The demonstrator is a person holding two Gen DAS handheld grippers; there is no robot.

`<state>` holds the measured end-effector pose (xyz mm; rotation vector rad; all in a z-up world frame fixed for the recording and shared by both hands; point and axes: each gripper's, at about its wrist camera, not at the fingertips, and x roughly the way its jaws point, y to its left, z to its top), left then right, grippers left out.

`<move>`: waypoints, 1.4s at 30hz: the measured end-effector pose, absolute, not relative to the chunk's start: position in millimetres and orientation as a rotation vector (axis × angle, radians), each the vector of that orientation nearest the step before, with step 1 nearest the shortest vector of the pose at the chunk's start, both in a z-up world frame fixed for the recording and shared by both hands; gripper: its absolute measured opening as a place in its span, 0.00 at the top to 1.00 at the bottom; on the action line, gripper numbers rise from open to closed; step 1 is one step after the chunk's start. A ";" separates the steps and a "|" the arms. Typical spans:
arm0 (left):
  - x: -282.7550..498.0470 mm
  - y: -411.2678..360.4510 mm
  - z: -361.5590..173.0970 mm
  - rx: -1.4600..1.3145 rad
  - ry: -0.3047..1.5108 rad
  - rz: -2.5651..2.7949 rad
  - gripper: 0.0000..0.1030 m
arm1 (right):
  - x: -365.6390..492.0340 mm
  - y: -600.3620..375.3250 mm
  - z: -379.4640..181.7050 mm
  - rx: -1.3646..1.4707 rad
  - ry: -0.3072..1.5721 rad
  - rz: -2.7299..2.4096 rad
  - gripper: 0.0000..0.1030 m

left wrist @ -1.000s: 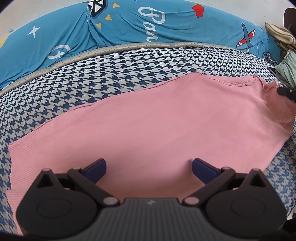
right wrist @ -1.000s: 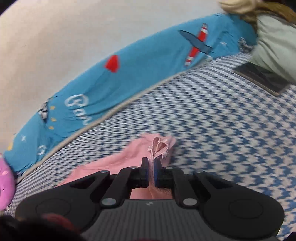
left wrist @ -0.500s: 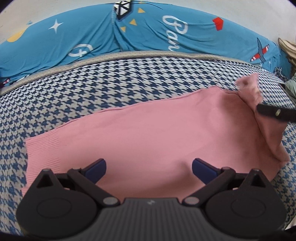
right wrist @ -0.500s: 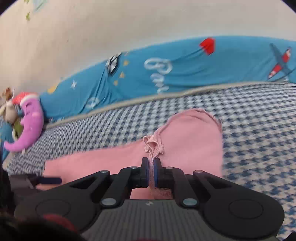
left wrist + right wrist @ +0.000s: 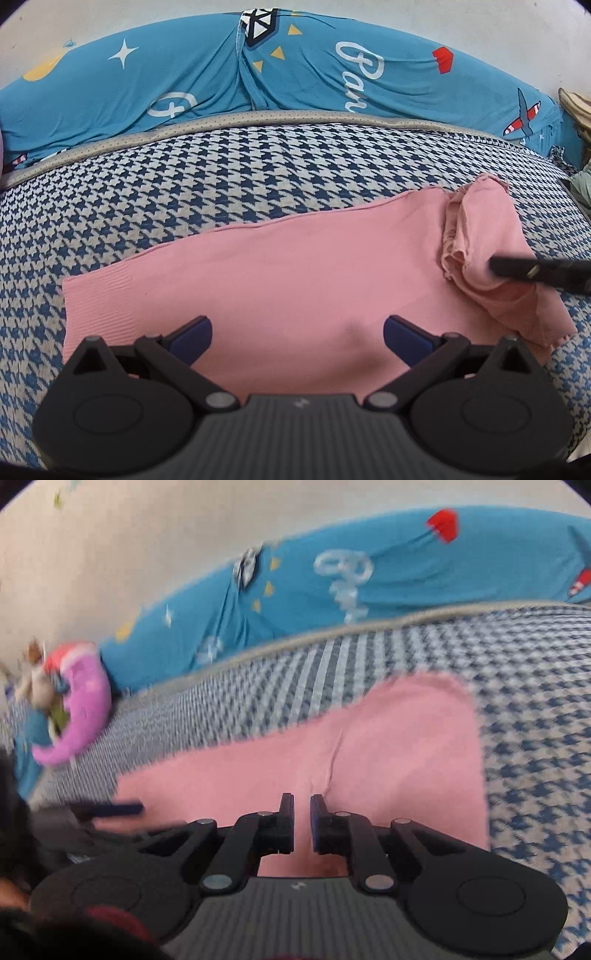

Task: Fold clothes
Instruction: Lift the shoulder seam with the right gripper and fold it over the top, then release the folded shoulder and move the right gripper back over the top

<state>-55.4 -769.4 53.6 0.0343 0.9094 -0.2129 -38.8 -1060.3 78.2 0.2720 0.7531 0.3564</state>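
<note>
A pink knit garment [image 5: 295,266] lies flat across the houndstooth bed cover [image 5: 184,192]. Its right end [image 5: 480,229] is folded back over the body in a rumpled flap. My left gripper [image 5: 297,328] hovers open over the garment's near edge with nothing between its fingers. My right gripper [image 5: 302,799] is low over the folded flap [image 5: 388,746]. Its jaws are opening, a narrow gap shows between the pads, and no cloth is pinched there. One right finger [image 5: 517,271] reaches in over the flap in the left wrist view. A left finger [image 5: 118,808] shows at the left of the right wrist view.
A blue printed cover [image 5: 295,66] runs along the wall behind the bed. A purple plush toy [image 5: 81,709] lies at the far left by the wall. Other clothes [image 5: 576,107] sit at the right edge. Bare houndstooth cover surrounds the garment.
My right gripper carried the garment's right end leftward over the body, laid it down and let its jaws part off the cloth. The left gripper stayed open over the near edge.
</note>
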 end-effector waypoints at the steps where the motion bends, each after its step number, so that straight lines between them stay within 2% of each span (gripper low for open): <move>1: -55.4 -770.7 54.3 0.038 0.907 -0.214 0.00 | -42.6 -1068.1 84.6 0.286 0.736 0.322 0.87; 7: -55.7 -778.5 54.7 0.046 0.902 -0.228 0.00 | -63.1 -1106.0 94.4 0.327 0.712 0.147 0.87; 18: -51.5 -788.7 51.8 0.044 0.913 -0.246 0.00 | -80.7 -1103.9 50.6 0.226 0.911 0.011 0.88; 19: -51.5 -788.7 51.7 0.045 0.914 -0.246 0.00 | -81.8 -1105.5 47.9 0.211 0.919 -0.016 0.90; 27: -53.8 -788.2 51.8 0.050 0.917 -0.238 0.00 | -88.7 -1123.1 49.8 0.244 0.905 -0.143 0.90; 35: -57.5 -784.4 55.5 0.048 0.916 -0.230 0.00 | -88.6 -1109.6 64.8 0.266 0.784 -0.051 0.89; 42: -57.0 -783.3 54.1 0.051 0.929 -0.209 0.00 | -79.3 -1081.3 50.6 0.233 0.866 -0.006 0.83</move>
